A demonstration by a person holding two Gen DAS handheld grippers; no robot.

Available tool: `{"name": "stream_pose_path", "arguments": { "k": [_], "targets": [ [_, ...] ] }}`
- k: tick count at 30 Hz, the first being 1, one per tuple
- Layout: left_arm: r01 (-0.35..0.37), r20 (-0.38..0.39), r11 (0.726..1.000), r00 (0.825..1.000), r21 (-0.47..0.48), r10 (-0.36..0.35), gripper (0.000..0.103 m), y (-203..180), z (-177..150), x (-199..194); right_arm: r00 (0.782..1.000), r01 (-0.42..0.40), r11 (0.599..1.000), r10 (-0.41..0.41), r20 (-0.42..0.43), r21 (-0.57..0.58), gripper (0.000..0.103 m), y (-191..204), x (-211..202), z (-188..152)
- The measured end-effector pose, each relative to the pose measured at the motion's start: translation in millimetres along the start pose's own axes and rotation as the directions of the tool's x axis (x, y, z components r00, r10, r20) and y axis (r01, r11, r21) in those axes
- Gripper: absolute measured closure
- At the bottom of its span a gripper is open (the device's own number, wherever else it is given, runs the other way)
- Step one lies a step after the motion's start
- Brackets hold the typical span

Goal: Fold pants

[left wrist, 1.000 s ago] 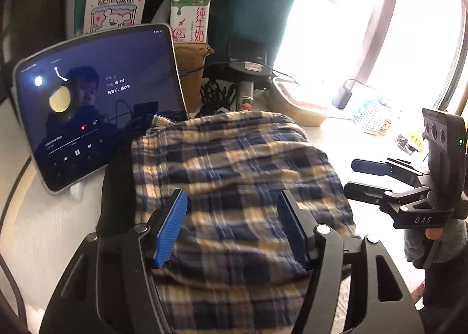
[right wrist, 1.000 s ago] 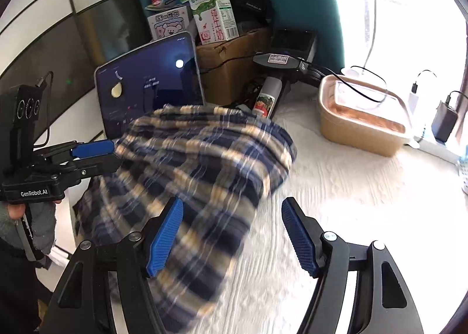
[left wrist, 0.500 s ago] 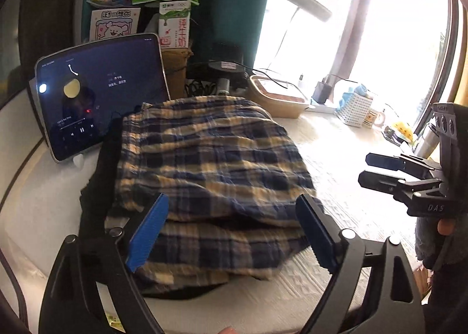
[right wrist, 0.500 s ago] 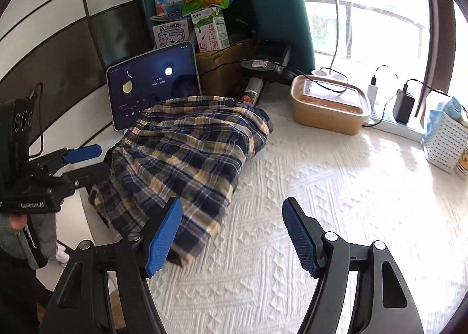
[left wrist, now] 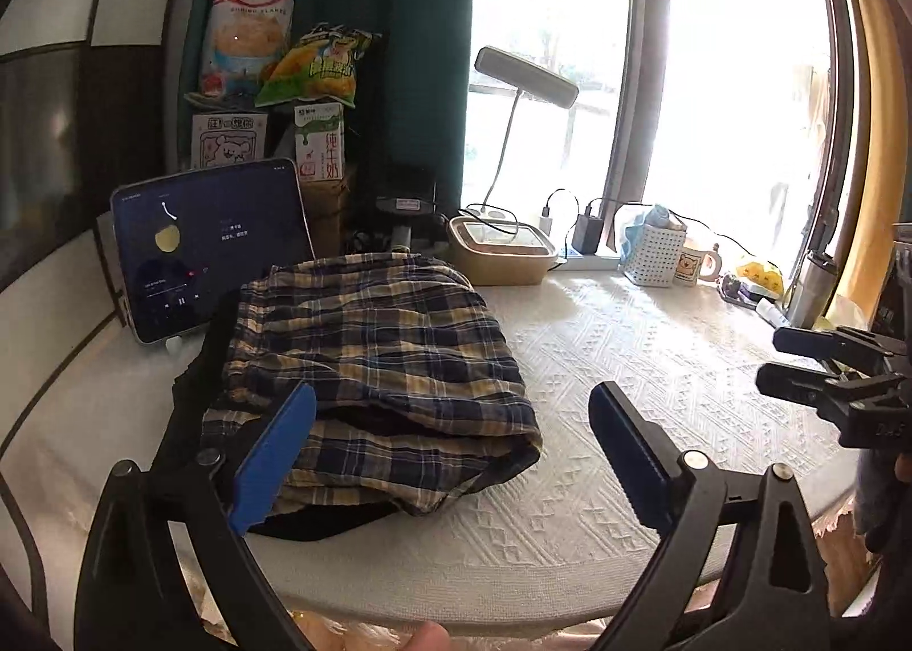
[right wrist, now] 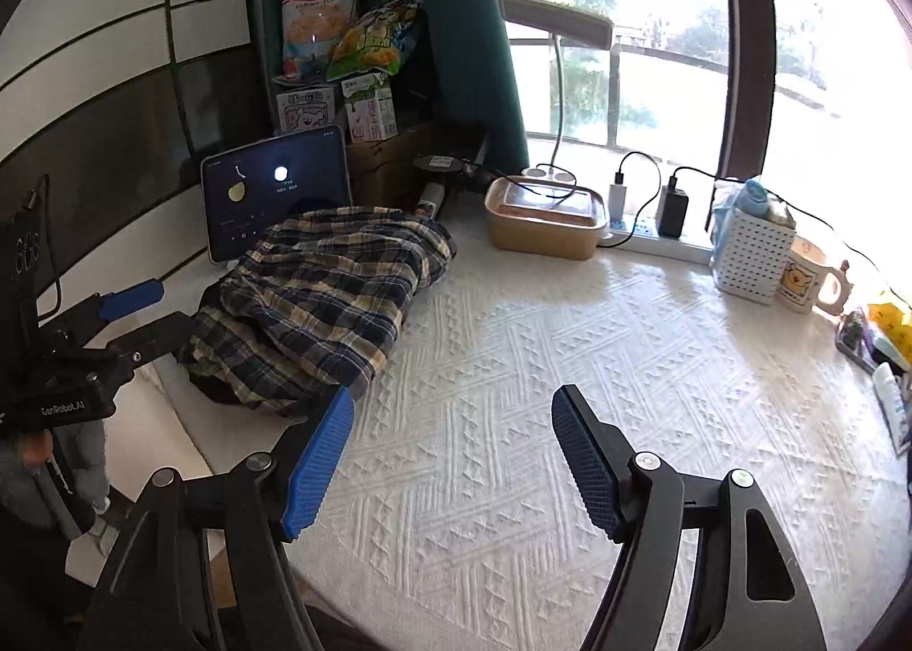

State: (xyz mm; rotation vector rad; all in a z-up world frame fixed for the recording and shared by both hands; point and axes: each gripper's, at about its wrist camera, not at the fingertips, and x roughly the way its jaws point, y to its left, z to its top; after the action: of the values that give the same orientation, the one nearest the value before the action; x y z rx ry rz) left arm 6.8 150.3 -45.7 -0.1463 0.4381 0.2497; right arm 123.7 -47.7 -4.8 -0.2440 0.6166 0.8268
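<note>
Left wrist view: the left gripper [left wrist: 450,451] has its blue-padded jaws spread wide and holding nothing, hovering near the front edge of the table [left wrist: 627,366], which is covered in a white textured cloth. Right wrist view: the right gripper [right wrist: 450,457] is likewise wide apart and empty, above bare cloth.

Just beyond the left gripper's jaws lie the plaid pants [left wrist: 376,366], folded into a thick, rumpled bundle at the table's left side, resting on something dark whose edges show beneath. They appear soft, light and floppy, so they will likely sag and slip unless pinched at a seam or folded edge; the near right corner, where layers stack, looks the easiest hold.

Behind them a tablet [left wrist: 214,246] leans at the back left corner. A lidded container [left wrist: 501,252] sits at the back edge.
</note>
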Motion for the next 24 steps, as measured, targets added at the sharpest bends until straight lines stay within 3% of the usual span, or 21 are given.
{"name": "stream_pose_path", "arguments": {
  "k": [3, 7, 9, 14, 19, 22, 24],
  "targets": [
    [-0.015, 0.038, 0.999, 0.999, 0.033, 0.014, 0.007, -20, 2, -12, 0.998, 0.056, 0.998, -0.056, 0.035, 0.0, 0.023, -4, -29, -11],
    [0.042, 0.096, 0.998, 0.994, 0.042, -0.046, 0.007, -44, 5, -26, 0.981, 0.168, 0.985, -0.17, 0.095, 0.023, 0.016, -13, -68, -29],
    [0.059, 0.12, 0.997, 0.991, 0.059, -0.066, 0.003, -56, 6, -34, 0.965, 0.228, 0.973, -0.232, 0.122, 0.046, 0.008, -18, -86, -38],
    [0.088, 0.156, 0.989, 0.982, 0.116, -0.105, 0.002, -77, 12, -50, 0.908, 0.329, 0.93, -0.359, 0.219, 0.162, 0.004, -31, -132, -60],
    [0.031, 0.167, 0.993, 0.985, 0.113, -0.05, 0.002, -79, 9, -56, 0.879, 0.359, 0.907, -0.408, 0.248, 0.22, 0.002, -38, -156, -73],
    [-0.032, 0.16, 0.997, 0.987, 0.072, 0.02, 0.002, -74, 8, -55, 0.88, 0.374, 0.904, -0.417, 0.228, 0.209, 0.001, -39, -155, -73],
    [-0.031, 0.158, 0.997, 0.987, 0.067, 0.02, 0.002, -72, 8, -55, 0.881, 0.371, 0.905, -0.414, 0.23, 0.207, 0.001, -39, -155, -73]
  ]
}}
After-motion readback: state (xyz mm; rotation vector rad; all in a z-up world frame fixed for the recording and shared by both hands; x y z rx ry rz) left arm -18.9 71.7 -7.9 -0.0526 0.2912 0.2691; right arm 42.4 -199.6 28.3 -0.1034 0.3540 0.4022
